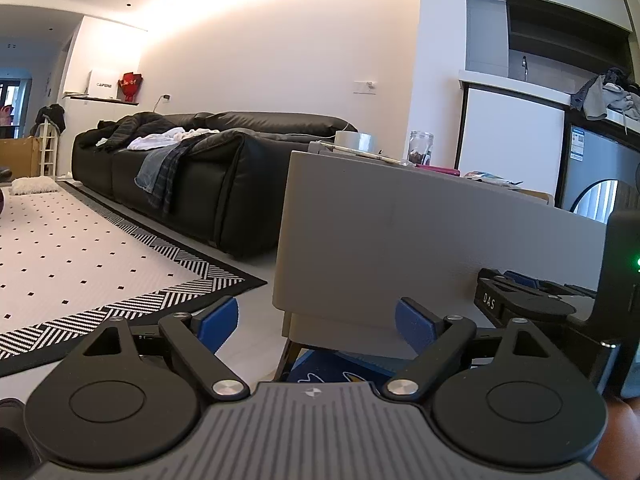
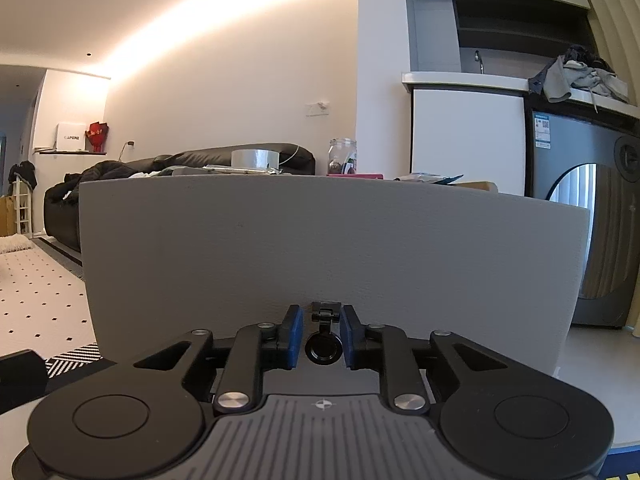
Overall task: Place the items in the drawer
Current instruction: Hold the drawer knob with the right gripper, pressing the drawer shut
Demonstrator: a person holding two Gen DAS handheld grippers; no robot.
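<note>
A grey drawer front [image 2: 320, 240] fills the right wrist view, with a small black ring pull [image 2: 323, 347] low at its middle. My right gripper [image 2: 322, 340] has its blue-padded fingers [image 2: 294, 332] closed in on either side of that ring. In the left wrist view, my left gripper [image 1: 316, 322] stands wide open with nothing between its blue pads, near the left corner of the same grey front [image 1: 400, 240]. The right gripper [image 1: 520, 304] shows at that view's right edge, against the panel. Whatever lies inside the drawer is hidden.
On top of the grey unit stand a tape roll [image 2: 256, 159], a glass jar [image 2: 343, 156], a pink flat item [image 2: 356, 176] and some packets. A black sofa [image 1: 192, 168] with clothes and a patterned rug [image 1: 80, 248] lie to the left. A washing machine [image 2: 592, 220] stands at the right.
</note>
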